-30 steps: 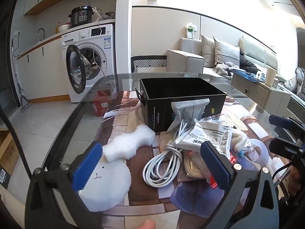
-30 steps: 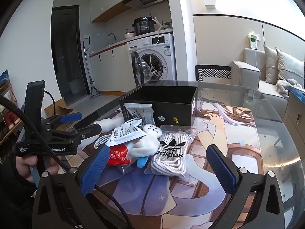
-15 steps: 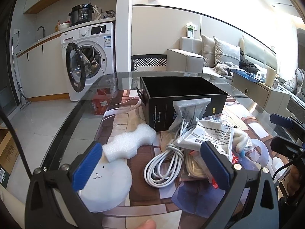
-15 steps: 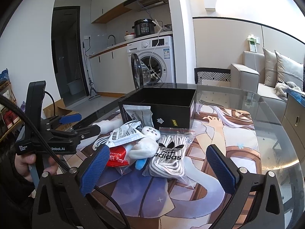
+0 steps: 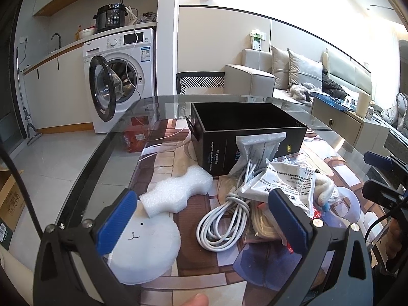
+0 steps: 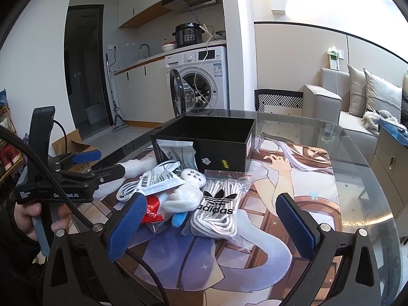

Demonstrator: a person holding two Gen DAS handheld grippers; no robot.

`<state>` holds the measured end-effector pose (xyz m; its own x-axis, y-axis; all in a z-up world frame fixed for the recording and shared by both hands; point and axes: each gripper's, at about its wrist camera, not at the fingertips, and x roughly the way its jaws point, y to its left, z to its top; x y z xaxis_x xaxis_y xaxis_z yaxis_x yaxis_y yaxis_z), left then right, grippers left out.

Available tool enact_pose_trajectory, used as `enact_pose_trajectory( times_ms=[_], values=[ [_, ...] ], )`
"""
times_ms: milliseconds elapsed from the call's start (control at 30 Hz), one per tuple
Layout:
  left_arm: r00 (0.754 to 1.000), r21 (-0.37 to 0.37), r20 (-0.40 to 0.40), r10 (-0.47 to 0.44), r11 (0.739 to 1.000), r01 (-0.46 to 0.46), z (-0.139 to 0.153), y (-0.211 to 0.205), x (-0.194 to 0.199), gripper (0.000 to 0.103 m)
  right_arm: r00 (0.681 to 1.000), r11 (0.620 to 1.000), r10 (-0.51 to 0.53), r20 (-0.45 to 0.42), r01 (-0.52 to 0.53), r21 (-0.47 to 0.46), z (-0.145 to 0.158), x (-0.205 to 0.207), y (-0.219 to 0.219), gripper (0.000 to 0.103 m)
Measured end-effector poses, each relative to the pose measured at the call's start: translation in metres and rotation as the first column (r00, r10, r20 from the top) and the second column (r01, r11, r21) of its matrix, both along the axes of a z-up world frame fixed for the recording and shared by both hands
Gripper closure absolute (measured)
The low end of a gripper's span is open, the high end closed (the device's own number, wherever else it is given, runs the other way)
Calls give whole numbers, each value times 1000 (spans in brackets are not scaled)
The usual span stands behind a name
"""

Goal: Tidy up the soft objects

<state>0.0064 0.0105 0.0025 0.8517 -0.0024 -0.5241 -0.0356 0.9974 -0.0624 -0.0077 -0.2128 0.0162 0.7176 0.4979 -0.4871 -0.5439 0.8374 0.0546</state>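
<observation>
An open black box (image 5: 244, 137) (image 6: 209, 145) stands on the glass table. In front of it lies a pile: a white foam piece (image 5: 176, 191), a round white bunny-face pad (image 5: 145, 244), a coiled white cable (image 5: 224, 224), grey-white packets (image 5: 285, 181), a white plush toy (image 6: 183, 191) and a bag of Adidas laces (image 6: 219, 209). My left gripper (image 5: 201, 221) is open and empty, above the pad and cable. My right gripper (image 6: 211, 227) is open and empty, just short of the plush and laces.
The table carries a printed anime mat (image 6: 293, 178) under glass. A washing machine (image 5: 119, 81) with its door open stands beyond the far edge. A sofa (image 5: 293, 76) and a low cabinet (image 5: 352, 125) are to the right. A cardboard box (image 6: 74, 145) sits on the floor.
Both views have shifted only slightly; the objects lie as before and both grippers stay open.
</observation>
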Motion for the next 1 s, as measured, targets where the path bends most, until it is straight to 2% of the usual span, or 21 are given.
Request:
enact_pose_trajectory(
  times_ms=[1000],
  values=[
    [1000,5,19,-8,1000,8,6,2,-1,0,1000,999,-25,-4,25,-20,-1,7,-8,0]
  ],
)
